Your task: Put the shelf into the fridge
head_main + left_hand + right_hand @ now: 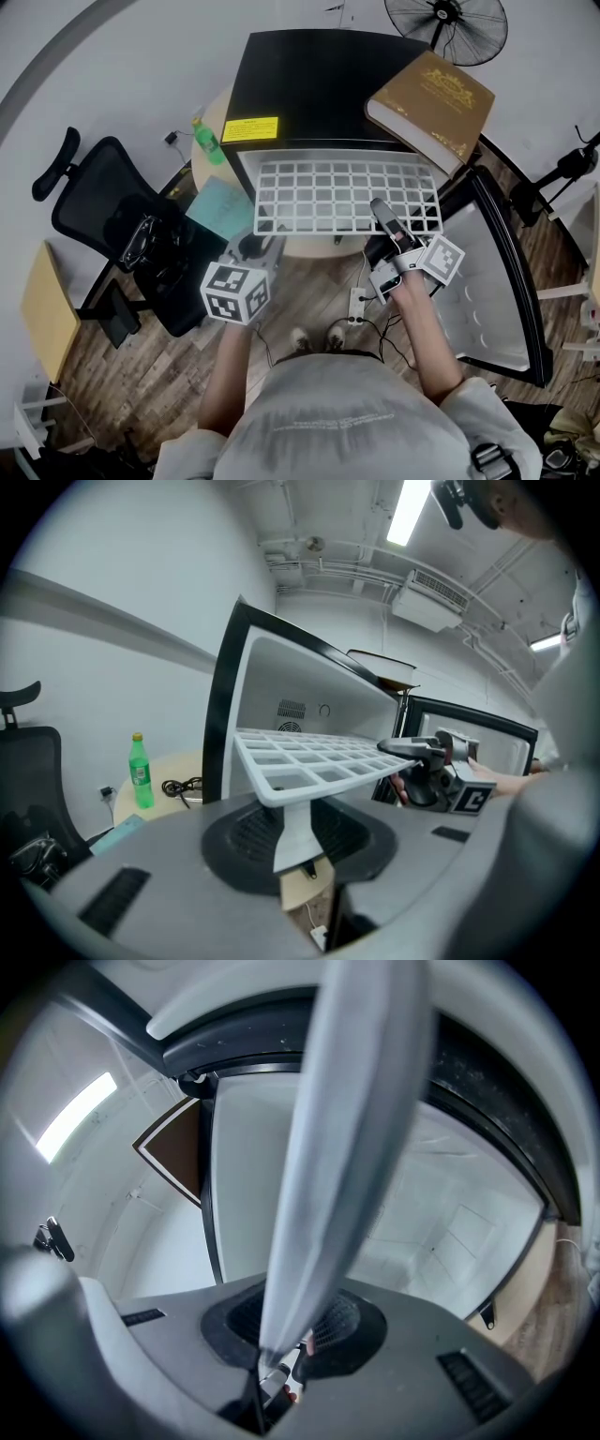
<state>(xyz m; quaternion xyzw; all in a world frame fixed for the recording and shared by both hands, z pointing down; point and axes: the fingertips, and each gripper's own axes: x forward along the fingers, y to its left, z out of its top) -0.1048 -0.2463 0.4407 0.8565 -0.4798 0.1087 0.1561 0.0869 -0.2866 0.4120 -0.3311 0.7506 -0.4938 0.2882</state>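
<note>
A white grid shelf [342,192] hangs level in front of the open black fridge [309,84], its far edge at the mouth. My left gripper [258,251] is at the shelf's near-left corner. In the left gripper view a white piece under that corner [298,827] runs down into the jaws, which are closed on it. My right gripper [386,220] is shut on the near-right edge, its dark fingers [417,750] lying over the grid. In the right gripper view the shelf [347,1147] runs edge-on out of the jaws toward the white fridge interior [450,1241].
The fridge door [502,281] stands open to the right. A brown book [431,103] lies on top of the fridge. On the round table to the left are a green bottle [208,141], a cable and a teal sheet [220,206]. A black office chair [122,234] stands further left.
</note>
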